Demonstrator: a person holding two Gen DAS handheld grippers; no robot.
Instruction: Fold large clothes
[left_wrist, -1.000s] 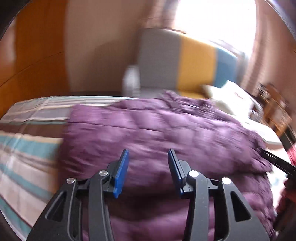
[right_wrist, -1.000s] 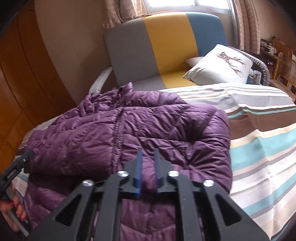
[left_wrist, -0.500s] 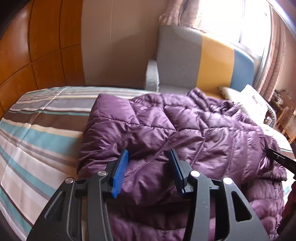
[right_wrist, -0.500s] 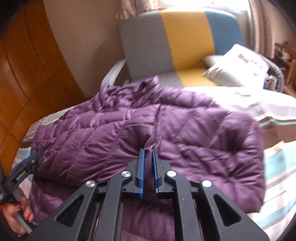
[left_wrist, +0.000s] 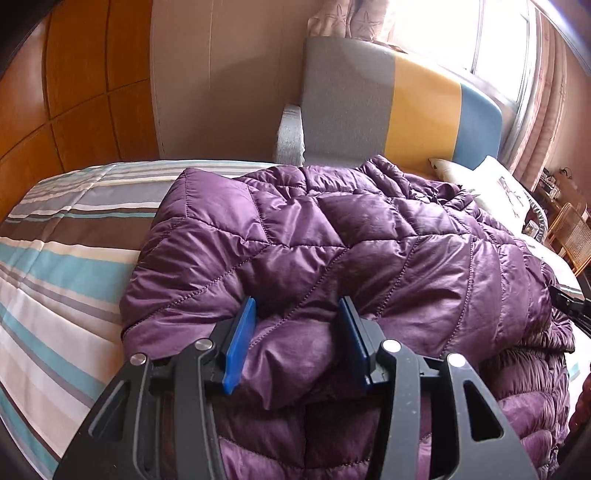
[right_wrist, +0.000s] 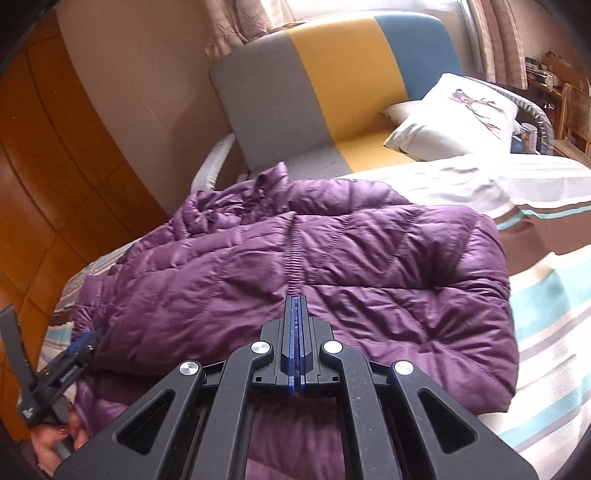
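A purple quilted down jacket (left_wrist: 332, 236) lies folded over on the striped bed; its zipper seam runs down the middle in the right wrist view (right_wrist: 332, 258). My left gripper (left_wrist: 298, 306) is shut on the puffy folded edge at the jacket's left side, and fabric bulges between the blue pads. It also shows at the lower left in the right wrist view (right_wrist: 79, 347), held by a hand (right_wrist: 55, 439). My right gripper (right_wrist: 295, 299) is shut, pads together, with its tips at the zipper seam and nothing visible between them.
The bed's striped cover (left_wrist: 55, 258) extends left of the jacket and also to its right (right_wrist: 546, 295). Beyond the bed stands a grey, yellow and blue sofa (right_wrist: 332, 74) with a white pillow (right_wrist: 454, 118). Wooden wall panels (left_wrist: 74, 92) are at left; a rattan chair (left_wrist: 572, 236) at far right.
My right gripper's pads have closed from a narrow gap to touching. My left gripper has sunk onto the jacket's folded edge, which now fills the space between its pads.
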